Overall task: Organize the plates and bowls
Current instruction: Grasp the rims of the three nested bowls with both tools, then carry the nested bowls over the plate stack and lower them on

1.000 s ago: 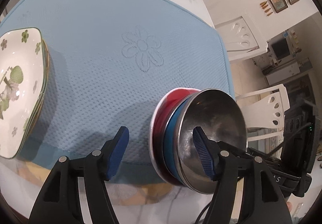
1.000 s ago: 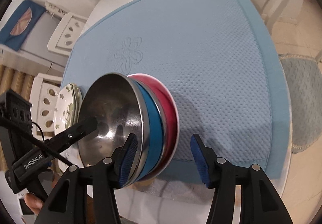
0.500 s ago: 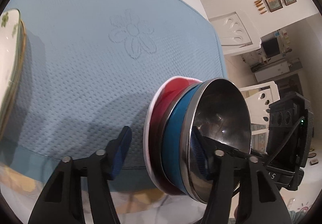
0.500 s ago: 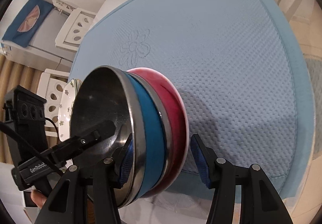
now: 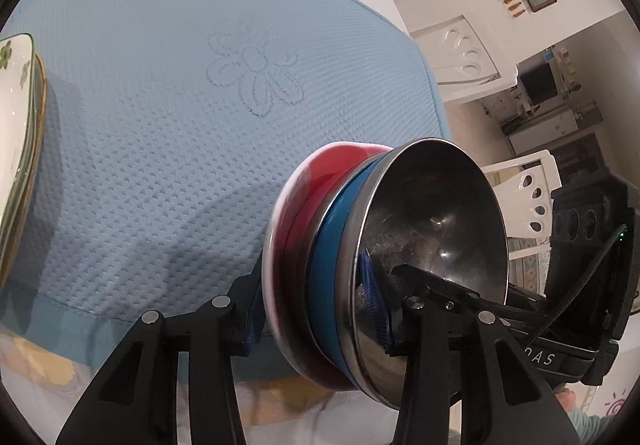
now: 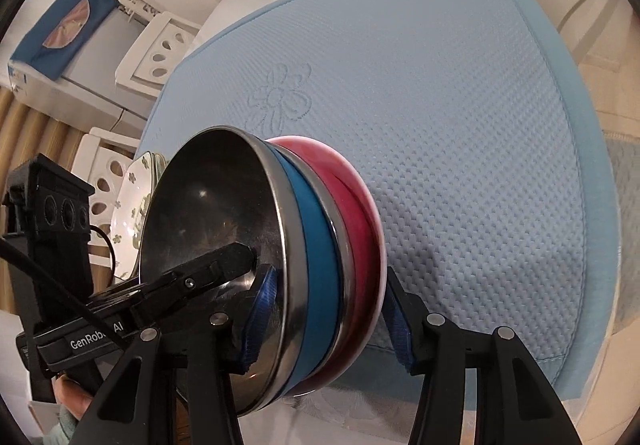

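A white round desk (image 6: 248, 1) carries a large light-blue quilted mat with a stitched flower (image 5: 168, 125), which covers most of it; its near hem lies just beyond the jaws. White cut-out plastic chairs (image 5: 532, 189) stand around it. At the mat's left edge sits a stack of square white floral plates (image 5: 18, 113). The nested stack of steel, blue and red bowls (image 6: 280, 269) is tilted on edge at the near hem, clamped across its rims by both the left gripper (image 5: 316, 309) and the right gripper (image 6: 324, 321).

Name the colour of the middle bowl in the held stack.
Blue: the middle bowl sits between steel and red ones, clearest in the right wrist view.
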